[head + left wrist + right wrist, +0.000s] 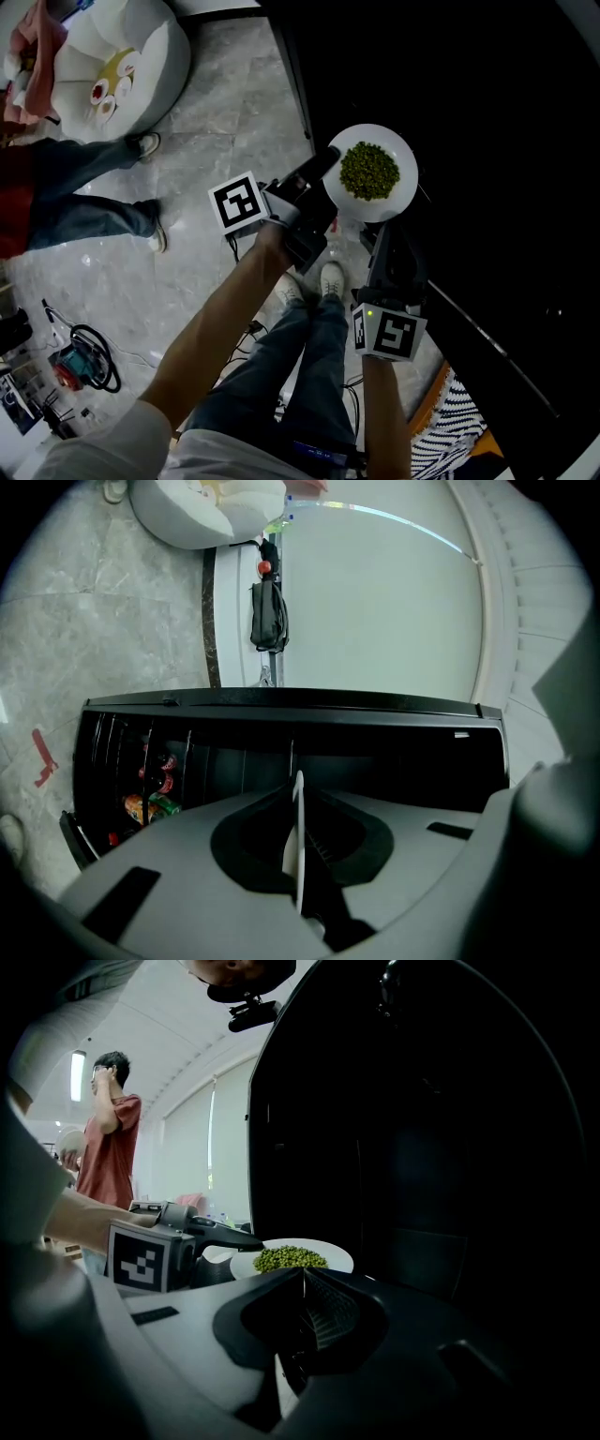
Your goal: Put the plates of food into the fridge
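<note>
A white plate (394, 199) heaped with green peas (369, 170) hangs in the air in front of the black fridge (487, 131). My left gripper (328, 167) is shut on the plate's left rim, and in the left gripper view the plate (298, 850) shows edge-on between the jaws. My right gripper (375, 231) sits just below the plate's near edge with its jaws together and nothing seen between them. From the right gripper view the plate (333, 1257) lies flat beyond the right gripper (302, 1283). Cans (155, 803) show in the fridge's (375, 752) left part.
A person in a red top and jeans (80, 192) stands on the marble floor at left. A white round chair (112, 56) is at the far left. Cables and a tool (80, 366) lie on the floor. A striped rug (459, 422) lies by my feet.
</note>
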{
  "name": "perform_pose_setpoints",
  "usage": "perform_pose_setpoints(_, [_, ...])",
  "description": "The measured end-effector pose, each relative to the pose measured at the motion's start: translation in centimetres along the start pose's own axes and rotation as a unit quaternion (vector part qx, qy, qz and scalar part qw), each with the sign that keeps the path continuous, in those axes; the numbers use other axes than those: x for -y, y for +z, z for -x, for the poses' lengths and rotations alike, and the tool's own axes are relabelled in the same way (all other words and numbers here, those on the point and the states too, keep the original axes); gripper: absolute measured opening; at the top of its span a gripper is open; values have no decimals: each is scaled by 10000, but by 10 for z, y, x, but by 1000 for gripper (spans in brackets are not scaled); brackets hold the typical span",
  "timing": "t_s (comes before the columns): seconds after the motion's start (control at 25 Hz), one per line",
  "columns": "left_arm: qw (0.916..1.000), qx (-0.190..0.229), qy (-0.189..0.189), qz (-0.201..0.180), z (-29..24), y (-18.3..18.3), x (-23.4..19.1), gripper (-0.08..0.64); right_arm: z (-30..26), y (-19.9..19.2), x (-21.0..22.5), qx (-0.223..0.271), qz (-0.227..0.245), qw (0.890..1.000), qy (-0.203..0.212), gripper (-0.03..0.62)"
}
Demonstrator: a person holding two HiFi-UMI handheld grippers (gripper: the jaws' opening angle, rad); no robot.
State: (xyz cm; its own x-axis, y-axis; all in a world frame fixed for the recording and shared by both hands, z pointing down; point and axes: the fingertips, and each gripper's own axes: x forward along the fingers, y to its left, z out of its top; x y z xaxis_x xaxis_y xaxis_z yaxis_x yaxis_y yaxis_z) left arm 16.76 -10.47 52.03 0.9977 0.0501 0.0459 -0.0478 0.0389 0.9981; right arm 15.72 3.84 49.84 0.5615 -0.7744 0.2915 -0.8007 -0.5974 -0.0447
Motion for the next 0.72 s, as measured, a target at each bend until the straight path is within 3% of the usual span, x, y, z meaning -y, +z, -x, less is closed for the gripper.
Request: perform_pose_setpoints(0.72, [10000, -46, -14, 47, -43, -15, 0, 18, -8, 1, 8, 70, -109, 9999, 103, 11])
